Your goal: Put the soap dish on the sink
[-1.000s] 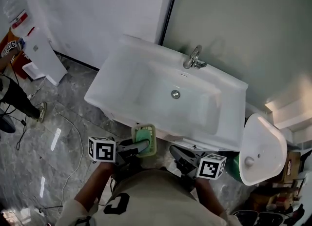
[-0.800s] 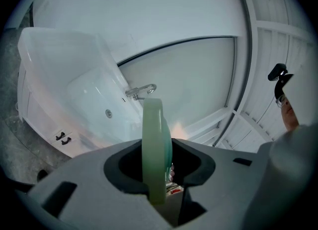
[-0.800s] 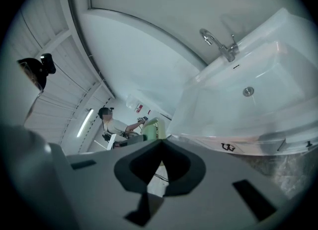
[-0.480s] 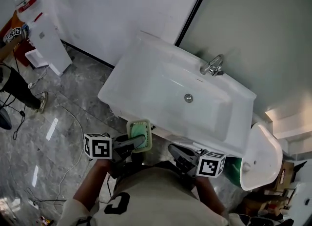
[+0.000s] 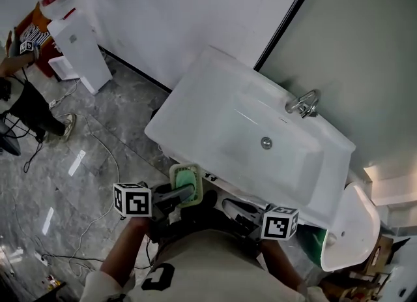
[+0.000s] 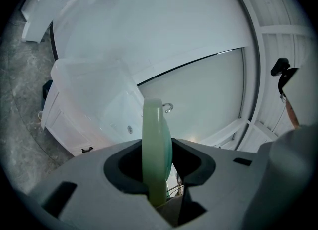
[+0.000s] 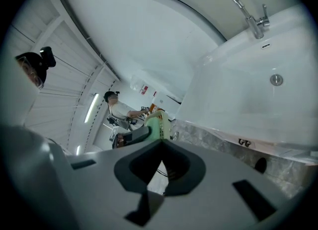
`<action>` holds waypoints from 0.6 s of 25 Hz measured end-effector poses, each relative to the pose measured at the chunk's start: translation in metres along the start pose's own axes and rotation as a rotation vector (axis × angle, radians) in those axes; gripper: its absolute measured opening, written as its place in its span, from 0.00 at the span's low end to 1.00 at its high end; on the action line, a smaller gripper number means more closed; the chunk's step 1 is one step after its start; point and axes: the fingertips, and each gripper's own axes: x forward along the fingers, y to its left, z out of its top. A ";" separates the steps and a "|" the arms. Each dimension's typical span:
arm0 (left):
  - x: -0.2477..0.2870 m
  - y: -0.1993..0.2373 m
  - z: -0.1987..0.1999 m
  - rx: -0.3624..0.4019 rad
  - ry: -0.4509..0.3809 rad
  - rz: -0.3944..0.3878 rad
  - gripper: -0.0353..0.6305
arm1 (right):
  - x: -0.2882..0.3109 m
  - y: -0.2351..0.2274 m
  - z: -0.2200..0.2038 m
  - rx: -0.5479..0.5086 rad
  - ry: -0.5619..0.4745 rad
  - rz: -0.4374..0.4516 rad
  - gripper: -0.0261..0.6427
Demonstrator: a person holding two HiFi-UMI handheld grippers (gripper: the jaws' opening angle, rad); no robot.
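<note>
The soap dish (image 5: 186, 181) is pale green with a cream rim. My left gripper (image 5: 184, 193) is shut on it and holds it on edge, just before the front left corner of the white sink (image 5: 189, 102). In the left gripper view the soap dish (image 6: 156, 139) stands upright between the jaws, with the sink (image 6: 94, 92) beyond it. My right gripper (image 5: 230, 205) is to the right, below the sink's front edge, shut with nothing in it. In the right gripper view the soap dish (image 7: 158, 123) shows just past the closed jaws, and the sink (image 7: 238, 80) with its faucet (image 7: 248, 13) lies at the right.
A chrome faucet (image 5: 303, 104) stands at the sink's back edge against the wall. A second white basin (image 5: 345, 226) and a green bucket (image 5: 314, 242) are on the floor at right. A white dispenser (image 5: 81, 49), a person (image 5: 26, 102) and cables (image 5: 98, 157) are at left.
Both grippers have shifted left along the sink's front, from about its middle towards its left corner. The left gripper still holds the soap dish and the right stays shut.
</note>
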 end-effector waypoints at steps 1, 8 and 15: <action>0.001 0.001 0.003 0.005 -0.004 0.011 0.27 | 0.002 -0.001 0.003 -0.002 0.004 0.011 0.05; 0.030 0.001 0.043 0.088 -0.011 0.095 0.27 | -0.001 -0.025 0.054 0.025 -0.045 0.090 0.05; 0.071 -0.010 0.079 0.136 -0.032 0.155 0.27 | -0.016 -0.052 0.101 0.054 -0.067 0.151 0.05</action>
